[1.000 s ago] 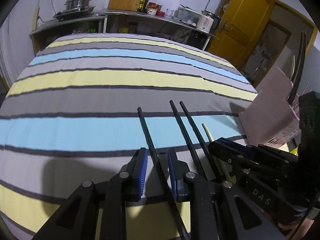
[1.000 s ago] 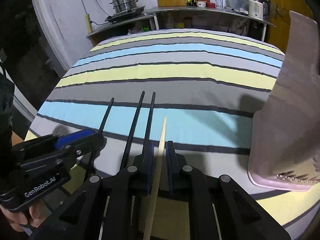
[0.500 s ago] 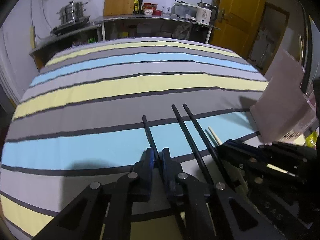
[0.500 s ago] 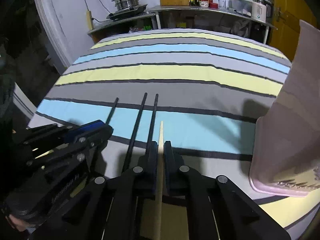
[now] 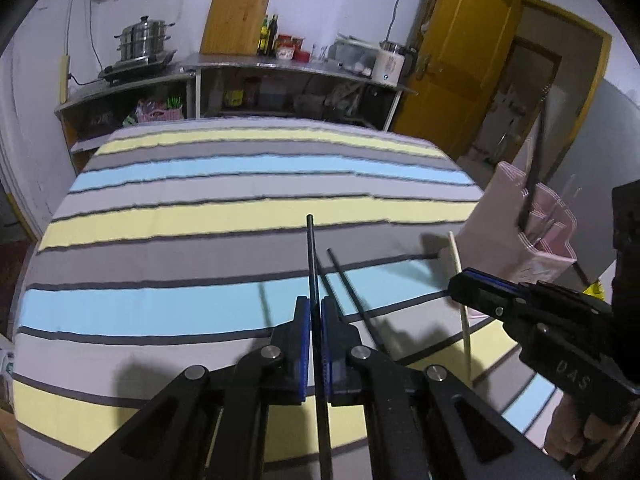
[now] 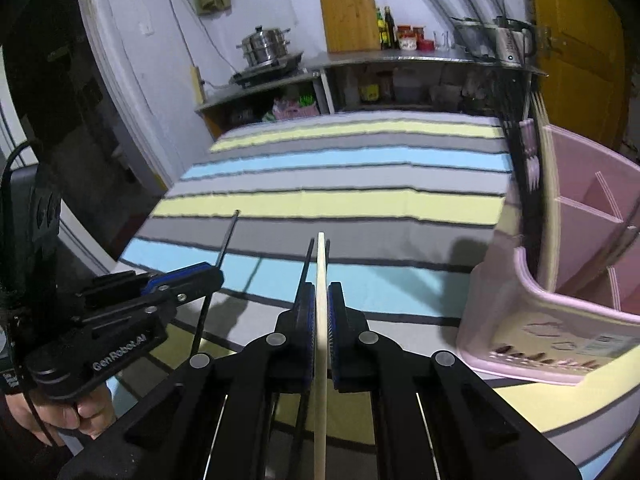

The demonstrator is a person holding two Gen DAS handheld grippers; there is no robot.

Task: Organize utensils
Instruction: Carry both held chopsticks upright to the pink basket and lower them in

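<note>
My left gripper [image 5: 315, 316] is shut on a black chopstick [image 5: 311, 256] and holds it above the striped table [image 5: 200, 216]. It also shows in the right wrist view [image 6: 208, 276]. My right gripper [image 6: 320, 304] is shut on a pale wooden chopstick [image 6: 321, 264], lifted off the cloth; that chopstick shows in the left wrist view [image 5: 458, 276]. Black chopsticks [image 5: 352, 292] still lie on the cloth between the grippers. A pink utensil holder [image 6: 560, 280] stands at the right with utensils upright in it [image 5: 532, 216].
A steel counter [image 5: 280, 70] with a steamer pot [image 5: 140, 40], bottles and a kettle stands behind the table. A yellow door [image 5: 460, 60] is at the back right. The table's near edge drops off at the left.
Both grippers closed on their chopsticks and lifted them off the cloth. The right gripper rose toward the pink holder.
</note>
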